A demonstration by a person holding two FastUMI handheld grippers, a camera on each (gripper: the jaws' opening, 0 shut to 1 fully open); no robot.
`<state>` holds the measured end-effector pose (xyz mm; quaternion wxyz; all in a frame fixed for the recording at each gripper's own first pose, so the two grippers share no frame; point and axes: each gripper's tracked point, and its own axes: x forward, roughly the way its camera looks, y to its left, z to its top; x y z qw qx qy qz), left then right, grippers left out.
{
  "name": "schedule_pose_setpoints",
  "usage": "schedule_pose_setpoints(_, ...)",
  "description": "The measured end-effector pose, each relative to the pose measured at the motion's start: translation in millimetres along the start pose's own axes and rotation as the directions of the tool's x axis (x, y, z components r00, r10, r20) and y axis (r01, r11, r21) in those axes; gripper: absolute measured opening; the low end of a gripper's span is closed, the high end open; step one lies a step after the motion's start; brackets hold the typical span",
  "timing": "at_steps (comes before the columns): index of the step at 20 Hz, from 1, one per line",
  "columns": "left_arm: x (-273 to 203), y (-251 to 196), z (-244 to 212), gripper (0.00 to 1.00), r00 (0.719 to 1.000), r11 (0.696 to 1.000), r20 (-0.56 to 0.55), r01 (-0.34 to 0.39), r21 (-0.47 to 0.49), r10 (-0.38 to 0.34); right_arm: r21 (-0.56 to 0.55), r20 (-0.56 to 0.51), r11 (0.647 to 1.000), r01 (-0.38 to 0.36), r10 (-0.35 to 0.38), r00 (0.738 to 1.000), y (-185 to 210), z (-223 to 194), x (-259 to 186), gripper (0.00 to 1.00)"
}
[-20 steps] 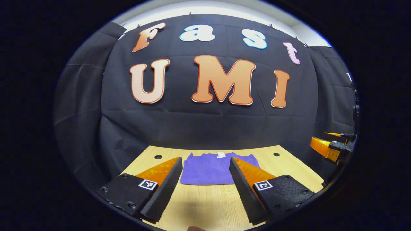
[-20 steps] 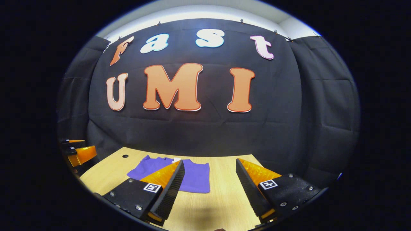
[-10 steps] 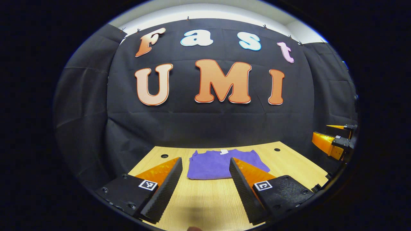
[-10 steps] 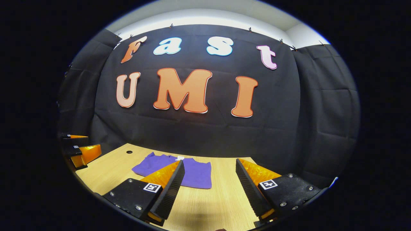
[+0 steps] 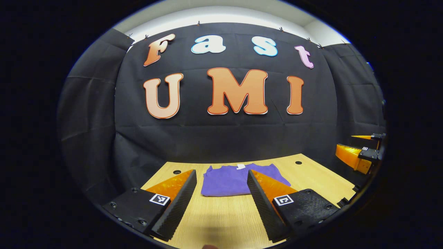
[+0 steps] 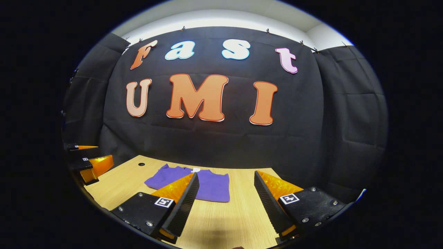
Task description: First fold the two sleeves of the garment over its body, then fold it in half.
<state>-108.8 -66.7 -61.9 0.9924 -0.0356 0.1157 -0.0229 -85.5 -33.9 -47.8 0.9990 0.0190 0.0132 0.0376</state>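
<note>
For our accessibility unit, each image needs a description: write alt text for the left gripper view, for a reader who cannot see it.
A purple garment lies flat on a wooden table before a black cloth wall, untouched. The left gripper hangs open above the near table edge, fingers spread. The right gripper shows at the right edge, off the cloth.

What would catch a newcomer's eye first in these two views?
The purple garment lying flat on the wooden table, near the far edge by the black cloth wall. Next, the left gripper and right gripper, both wide open above the table's near side, holding nothing.
</note>
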Motion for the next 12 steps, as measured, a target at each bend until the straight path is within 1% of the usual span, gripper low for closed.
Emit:
schedule_pose_setpoints(4, -1.7, 1.4, -2.9, 0.93, 1.000, 1.000, -0.008, 0.000, 0.000, 0.000, 0.005, -0.011, 1.000, -0.007, 0.007, 1.000, 3.1, -3.9, 1.3, 0.95)
schedule_pose_setpoints(12, -4.7, 5.4, -0.8, 0.93, 1.000, 1.000, -0.001, -0.004, -0.020, 0.004, -0.023, 0.010, 1.000, -0.013, 0.013, 1.000, 8.8, 1.5, -0.4, 0.95)
